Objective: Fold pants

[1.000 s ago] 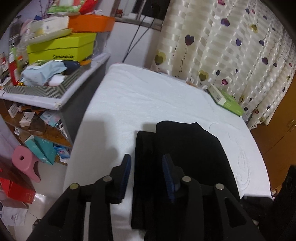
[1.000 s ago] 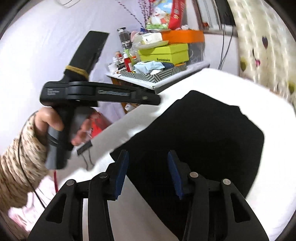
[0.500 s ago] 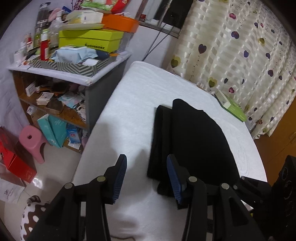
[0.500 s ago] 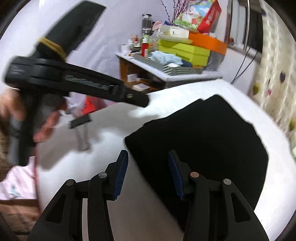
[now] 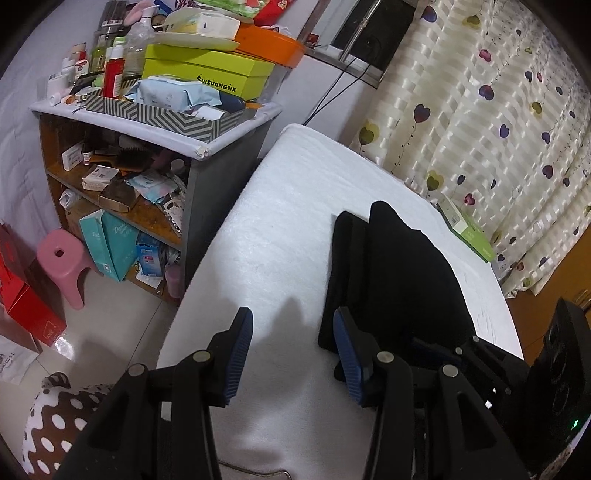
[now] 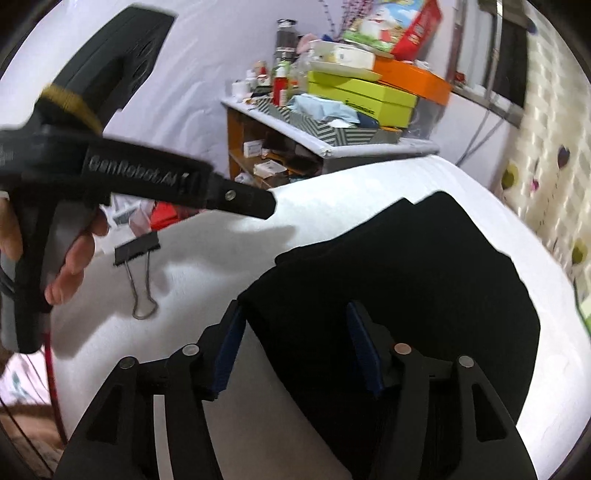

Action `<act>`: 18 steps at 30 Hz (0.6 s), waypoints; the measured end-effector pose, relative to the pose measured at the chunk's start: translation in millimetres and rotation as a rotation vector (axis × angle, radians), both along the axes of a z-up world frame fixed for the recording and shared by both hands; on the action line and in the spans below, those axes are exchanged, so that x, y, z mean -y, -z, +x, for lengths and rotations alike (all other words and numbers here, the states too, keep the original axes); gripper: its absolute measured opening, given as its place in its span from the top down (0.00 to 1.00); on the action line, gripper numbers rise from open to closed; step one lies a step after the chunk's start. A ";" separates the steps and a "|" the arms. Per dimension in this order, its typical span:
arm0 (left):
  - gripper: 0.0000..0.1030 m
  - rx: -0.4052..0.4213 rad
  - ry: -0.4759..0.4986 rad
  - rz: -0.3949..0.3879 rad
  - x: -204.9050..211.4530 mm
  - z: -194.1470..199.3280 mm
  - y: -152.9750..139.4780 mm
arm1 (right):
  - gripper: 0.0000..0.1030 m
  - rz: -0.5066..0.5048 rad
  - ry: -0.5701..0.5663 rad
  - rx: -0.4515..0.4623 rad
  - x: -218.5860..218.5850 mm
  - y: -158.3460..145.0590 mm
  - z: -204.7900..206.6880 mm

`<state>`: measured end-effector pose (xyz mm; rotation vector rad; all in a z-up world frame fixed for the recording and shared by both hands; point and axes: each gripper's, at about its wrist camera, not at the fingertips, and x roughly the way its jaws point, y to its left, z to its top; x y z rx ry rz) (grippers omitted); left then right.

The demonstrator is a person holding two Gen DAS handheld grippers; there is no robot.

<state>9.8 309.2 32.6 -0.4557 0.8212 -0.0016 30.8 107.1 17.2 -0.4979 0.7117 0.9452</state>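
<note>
Tissue pack (image 5: pixel 173 94) in striped tray (image 5: pixel 147 114)

A grey shelf unit (image 5: pixel 221 173) stands against the pale wall (image 6: pixel 207 55), just beside a surface covered with a white textured cloth (image 5: pixel 280 229). Its top is crowded with a lime-green box (image 5: pixel 207 72), an orange box (image 5: pixel 269 44), bottles and a zigzag-patterned tray (image 5: pixel 155 114). The open wooden shelves below hold small boxes and packets. A pink plastic stool (image 5: pixel 66 266) and a red box (image 5: pixel 26 306) stand on the glossy light tiled floor (image 5: pixel 107 325). A cream curtain with heart-shaped balloon prints (image 5: pixel 480 122) hangs at the far side, next to a dark window (image 5: pixel 376 33). A flat green box (image 5: pixel 469 232) lies near the curtain.
</note>
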 end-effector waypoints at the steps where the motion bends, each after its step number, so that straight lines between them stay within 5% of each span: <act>1: 0.53 0.001 -0.002 -0.003 -0.4 0.2 0.1 | 0.35 -0.013 -0.008 0.002 -2.4 1.7 -1.2; 5: 0.53 0.007 -0.001 -0.010 -1.3 2.7 -0.5 | 0.35 -0.087 0.020 0.093 -11.7 7.0 -0.4; 9: 0.53 0.011 0.009 -0.009 -0.1 6.3 -2.3 | 0.35 -0.004 0.069 0.010 -4.9 0.1 18.1; 14: 0.53 0.008 0.021 -0.005 -0.8 13.9 -3.1 | 0.33 -0.035 0.040 0.000 -4.7 1.2 3.9; 18: 0.53 0.001 0.032 -0.023 0.1 21.7 -2.2 | 0.33 -0.108 0.047 0.083 -14.9 9.4 4.3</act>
